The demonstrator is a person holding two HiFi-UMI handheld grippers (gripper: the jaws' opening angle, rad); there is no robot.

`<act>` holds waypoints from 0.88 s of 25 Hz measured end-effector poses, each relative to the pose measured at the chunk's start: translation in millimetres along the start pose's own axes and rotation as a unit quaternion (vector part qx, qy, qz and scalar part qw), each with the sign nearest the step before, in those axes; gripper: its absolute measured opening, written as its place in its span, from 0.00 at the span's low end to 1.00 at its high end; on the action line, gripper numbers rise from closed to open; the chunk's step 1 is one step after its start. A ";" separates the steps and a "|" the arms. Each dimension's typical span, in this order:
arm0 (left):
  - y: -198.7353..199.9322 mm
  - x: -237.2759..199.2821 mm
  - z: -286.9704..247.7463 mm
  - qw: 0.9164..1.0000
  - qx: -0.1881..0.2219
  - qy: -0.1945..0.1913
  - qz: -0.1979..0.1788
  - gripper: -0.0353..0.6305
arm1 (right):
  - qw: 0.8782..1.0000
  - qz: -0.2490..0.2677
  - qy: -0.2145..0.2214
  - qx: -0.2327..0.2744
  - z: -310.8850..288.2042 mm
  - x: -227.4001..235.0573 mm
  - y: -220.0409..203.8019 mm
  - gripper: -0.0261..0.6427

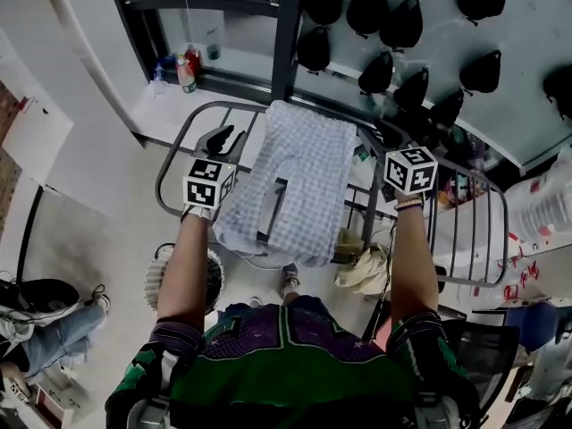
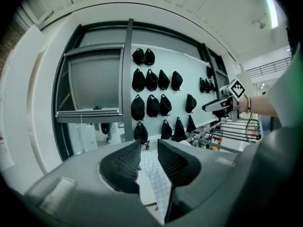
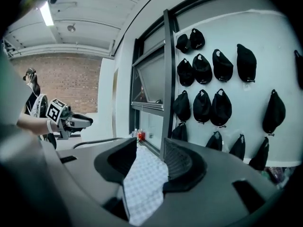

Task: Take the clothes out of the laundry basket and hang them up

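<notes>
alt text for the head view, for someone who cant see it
Seen from above, a person's left gripper and right gripper hold a pale checked garment spread over a grey metal drying rack. Rows of black caps hang on the white wall beyond.

Checked cloth [image 1: 299, 172] across drying rack [image 1: 456, 226]

My left gripper [image 2: 149, 148] pinches checked cloth [image 2: 158, 186] at lower centre; black caps [image 2: 152, 106] hang mid-frame, my right gripper [image 2: 221, 106] at right.
</notes>
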State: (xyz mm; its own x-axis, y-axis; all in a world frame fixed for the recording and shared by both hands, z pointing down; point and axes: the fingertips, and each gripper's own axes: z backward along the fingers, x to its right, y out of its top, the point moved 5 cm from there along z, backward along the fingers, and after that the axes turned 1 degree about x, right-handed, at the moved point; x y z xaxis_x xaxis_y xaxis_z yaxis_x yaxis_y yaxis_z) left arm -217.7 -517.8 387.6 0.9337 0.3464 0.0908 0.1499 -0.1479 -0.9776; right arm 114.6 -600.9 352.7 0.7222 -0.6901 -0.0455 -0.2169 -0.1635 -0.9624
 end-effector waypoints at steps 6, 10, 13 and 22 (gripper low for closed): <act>8.3 14.2 40.8 1.000 0.014 -0.017 -0.005 0.23 | 1.000 -0.006 -0.024 0.012 49.1 -32.7 2.5 0.29; 14.9 25.8 67.8 0.999 0.024 -0.028 -0.006 0.23 | 0.999 -0.009 -0.039 0.014 84.3 -55.7 -1.0 0.29; 19.9 34.2 85.9 0.999 0.029 -0.032 -0.006 0.23 | 0.998 -0.017 -0.051 0.020 108.1 -67.9 -3.1 0.29; 24.5 67.4 129.9 0.998 0.046 -0.028 0.013 0.23 | 0.995 -0.041 -0.083 0.050 168.0 -82.7 -17.3 0.29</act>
State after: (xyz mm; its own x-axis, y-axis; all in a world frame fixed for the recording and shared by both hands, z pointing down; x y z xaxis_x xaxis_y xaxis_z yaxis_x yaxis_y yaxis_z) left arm -193.4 -377.8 345.1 0.9167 0.3957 0.0559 0.0920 -0.0728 -0.9931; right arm 169.0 -422.5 328.1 0.8347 -0.5507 -0.0020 -0.0935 -0.1381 -0.9860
